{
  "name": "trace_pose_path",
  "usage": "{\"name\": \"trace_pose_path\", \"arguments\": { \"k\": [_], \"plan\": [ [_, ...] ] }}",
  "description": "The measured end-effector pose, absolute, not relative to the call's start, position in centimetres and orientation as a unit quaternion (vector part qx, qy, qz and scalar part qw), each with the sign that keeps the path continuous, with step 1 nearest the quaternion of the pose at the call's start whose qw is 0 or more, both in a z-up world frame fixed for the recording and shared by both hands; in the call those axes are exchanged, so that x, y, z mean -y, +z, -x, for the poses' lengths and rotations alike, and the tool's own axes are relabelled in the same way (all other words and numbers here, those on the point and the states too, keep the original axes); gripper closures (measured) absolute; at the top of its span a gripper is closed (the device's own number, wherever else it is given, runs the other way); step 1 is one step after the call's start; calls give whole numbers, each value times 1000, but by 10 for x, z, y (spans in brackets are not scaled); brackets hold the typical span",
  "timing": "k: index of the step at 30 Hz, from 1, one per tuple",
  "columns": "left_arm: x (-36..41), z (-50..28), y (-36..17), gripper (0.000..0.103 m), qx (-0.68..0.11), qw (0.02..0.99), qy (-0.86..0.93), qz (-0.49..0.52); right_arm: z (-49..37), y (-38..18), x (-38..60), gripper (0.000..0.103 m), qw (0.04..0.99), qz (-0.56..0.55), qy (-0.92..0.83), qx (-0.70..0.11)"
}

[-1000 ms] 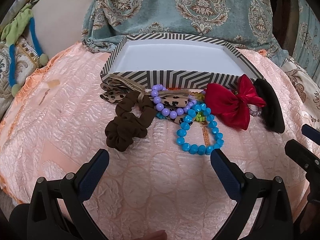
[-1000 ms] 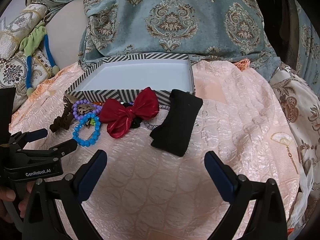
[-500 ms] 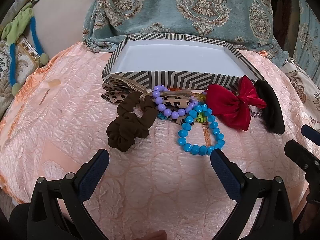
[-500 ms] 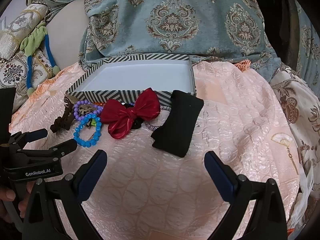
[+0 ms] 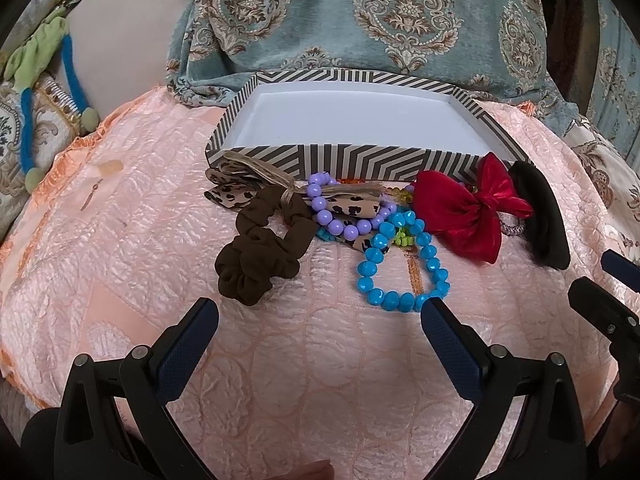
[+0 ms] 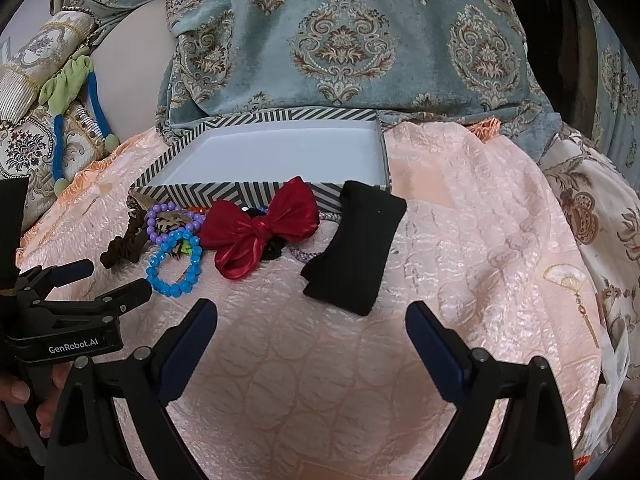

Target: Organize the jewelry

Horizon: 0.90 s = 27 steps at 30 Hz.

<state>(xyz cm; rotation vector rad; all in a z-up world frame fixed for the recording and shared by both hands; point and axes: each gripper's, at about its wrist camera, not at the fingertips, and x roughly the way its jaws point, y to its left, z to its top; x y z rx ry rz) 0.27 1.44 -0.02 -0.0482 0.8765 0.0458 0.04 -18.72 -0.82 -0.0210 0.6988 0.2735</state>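
A striped box [image 5: 344,158] [image 6: 224,194] with an empty white inside stands on the peach quilt. In front of it lie a brown scrunchie [image 5: 260,252] [image 6: 122,246], a leopard-print bow [image 5: 232,194], a purple bead bracelet [image 5: 340,216] [image 6: 160,220], a blue bead bracelet [image 5: 400,264] [image 6: 174,264], a red bow [image 5: 464,212] [image 6: 260,228] and a black cloth piece [image 5: 540,220] [image 6: 356,248]. My left gripper [image 5: 316,320] [image 6: 104,280] is open and empty, just short of the scrunchie and blue bracelet. My right gripper [image 6: 312,320] is open and empty, short of the black piece.
A teal patterned cloth [image 6: 340,40] hangs behind the box. A patterned cushion with a green and blue cord [image 6: 72,92] sits at the far left. The peach quilt [image 6: 460,240] stretches to the right of the items.
Both grippers have eased slightly forward toward the items. Nothing has been picked up or shifted.
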Motion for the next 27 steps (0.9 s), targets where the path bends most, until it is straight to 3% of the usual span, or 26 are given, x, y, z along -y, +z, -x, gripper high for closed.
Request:
{"name": "trace_pose_path", "arguments": {
  "k": [27],
  "plan": [
    [-21,-3,-1,14,-424,905,28,31,0,-12,191,6,929,12,125,-349]
  ]
}}
